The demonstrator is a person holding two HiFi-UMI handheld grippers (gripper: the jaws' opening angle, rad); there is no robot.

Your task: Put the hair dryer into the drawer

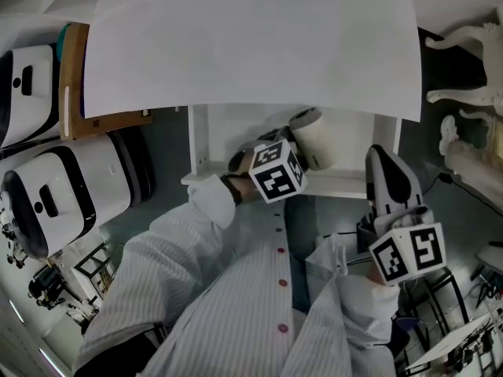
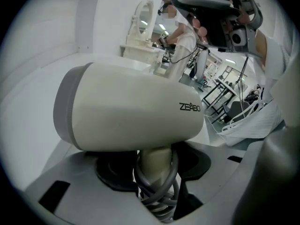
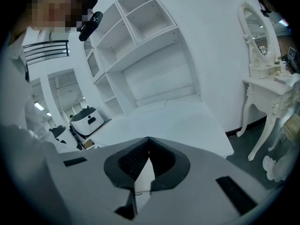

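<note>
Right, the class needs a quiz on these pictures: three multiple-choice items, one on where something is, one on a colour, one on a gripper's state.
1. Where is the hair dryer?
A. on the floor
B. in the left gripper
C. on a shelf

2. What colour is the hair dryer's body?
A. black
B. red
C. cream with a grey rear band

3. How do the right gripper's jaws stand?
A. shut, nothing between them
B. wide open
C. closed on a cord

Answers: 1 B, the left gripper view shows its jaws closed on the dryer; 2 C, plain in that same view; 3 A, the right gripper view shows the tips meeting with nothing held.
</note>
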